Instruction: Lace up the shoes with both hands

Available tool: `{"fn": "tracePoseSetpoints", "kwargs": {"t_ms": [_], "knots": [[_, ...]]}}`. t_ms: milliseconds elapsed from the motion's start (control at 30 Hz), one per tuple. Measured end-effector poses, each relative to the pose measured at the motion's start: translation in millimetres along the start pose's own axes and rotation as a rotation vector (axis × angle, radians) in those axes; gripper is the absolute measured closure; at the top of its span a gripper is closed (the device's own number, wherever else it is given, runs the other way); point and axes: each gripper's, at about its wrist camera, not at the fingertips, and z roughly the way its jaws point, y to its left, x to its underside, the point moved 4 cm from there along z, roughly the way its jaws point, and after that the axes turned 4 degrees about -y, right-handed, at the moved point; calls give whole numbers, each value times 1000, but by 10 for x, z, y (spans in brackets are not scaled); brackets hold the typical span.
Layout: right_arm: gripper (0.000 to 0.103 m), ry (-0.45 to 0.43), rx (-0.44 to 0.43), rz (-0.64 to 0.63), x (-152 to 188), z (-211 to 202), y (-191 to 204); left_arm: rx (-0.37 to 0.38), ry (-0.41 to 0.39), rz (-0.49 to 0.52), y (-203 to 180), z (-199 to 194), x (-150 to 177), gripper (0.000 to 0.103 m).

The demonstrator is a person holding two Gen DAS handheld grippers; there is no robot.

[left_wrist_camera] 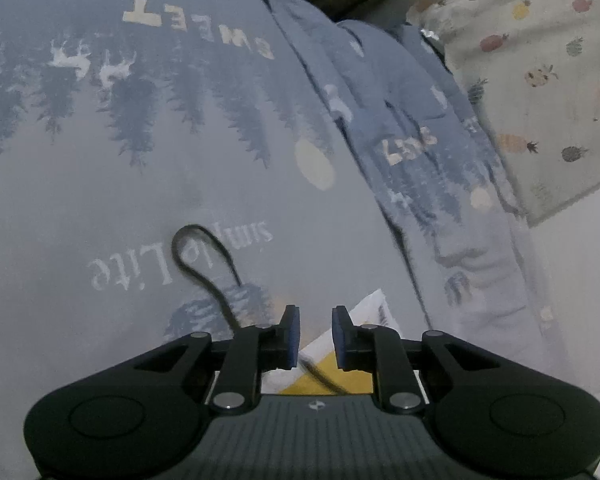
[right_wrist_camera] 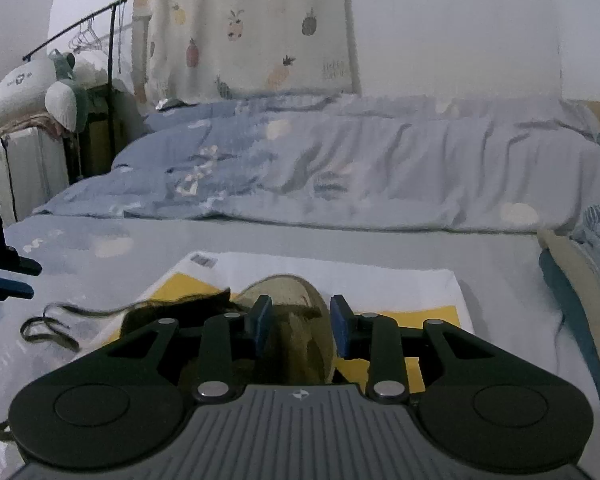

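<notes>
1. Far left, on the bed sheet (left_wrist_camera: 100, 200): the loose lace (left_wrist_camera: 204, 256) lies in a slack loop, touching no pad. We judge it free for the next threading pass
2. Left tool (left_wrist_camera: 315, 336): pads apart with a narrow gap. Below the gap a dark strand runs over the paper, but the pads do not press on it, so we read this tool as released. It also shows at the left edge of the right wrist view, well apart from the shoe
3. Centre: the white-and-yellow paper sheet (right_wrist_camera: 380, 280) lies flat on the bed under the shoe (right_wrist_camera: 296, 312), presumably to keep the sole off the bedding
4. Right tool (right_wrist_camera: 300, 328): its pads straddle the shoe's olive upper, one on each side. Whether they press on it we cannot tell. We judge the aim is to steady the shoe while the other tool works the lace
5. Right and behind: rumpled duvet (right_wrist_camera: 380, 168), fruit-print curtain (right_wrist_camera: 244, 28)
</notes>
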Motion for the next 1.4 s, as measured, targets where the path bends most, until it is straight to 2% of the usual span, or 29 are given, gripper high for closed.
{"fn": "tracePoseSetpoints", "kwargs": {"t_ms": [67,200,300,433,633,833,1033,1133,1300,1400], "knots": [[71,-6,3,9,-13,3,-1,71,15,18,-84,17,27,79],[71,-17,9,25,-37,19,-2,264,178,21,-310,226,246,76],[71,-25,9,30,-52,22,-3,315,285,21,-384,423,451,76],[71,-27,5,36,-44,30,-14,311,350,-8,-356,678,617,76],[71,-25,3,44,-53,53,-49,297,338,12,-412,915,653,75],[71,-22,7,44,-66,63,-42,283,387,-7,-354,989,774,75],[71,-18,15,47,-64,87,-44,222,398,-40,-239,970,896,75],[71,-17,16,49,-59,93,-40,199,369,-41,-202,963,932,75],[70,-17,13,53,-50,92,-30,198,271,-75,-150,980,862,75],[70,-17,7,49,-40,94,-28,181,260,-100,-102,1029,847,75]]}}
